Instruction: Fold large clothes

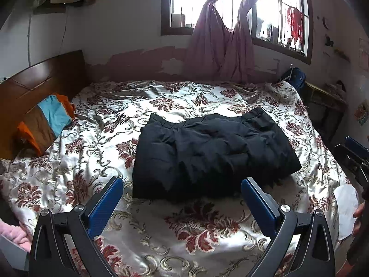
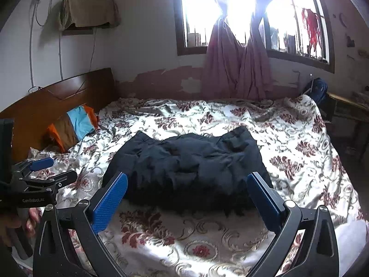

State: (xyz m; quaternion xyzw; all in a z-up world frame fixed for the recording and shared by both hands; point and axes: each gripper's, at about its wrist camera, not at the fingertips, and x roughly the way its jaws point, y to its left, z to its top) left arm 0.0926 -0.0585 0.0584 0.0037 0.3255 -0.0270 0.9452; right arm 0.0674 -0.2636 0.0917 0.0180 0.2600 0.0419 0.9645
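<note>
Nearest to both cameras, over the flowered bedspread [image 1: 189, 228], the left gripper [image 1: 182, 198] and the right gripper [image 2: 186, 196] hover side by side with their blue jaws wide apart, and neither one holds anything. Straight ahead of both lies the dark garment [image 1: 212, 152], in the middle of the bed, with a strip of bare bedspread between its near edge and the fingertips. It looks already folded into a thick, puffy block, wider than it is deep, so its long axis runs left to right across the line of the fingers. Its near edge is ragged and in shadow, its top is wrinkled, and at the far right corner a gathered band, maybe a waistband, stands up a little. I judge that both grippers are about equally near: the left one faces the left half of the near edge and the right one the right half, so the next fold can take both corners together. Behind the garment, at the headboard, a striped pillow [image 1: 46, 124] leans, well apart from it.
</note>
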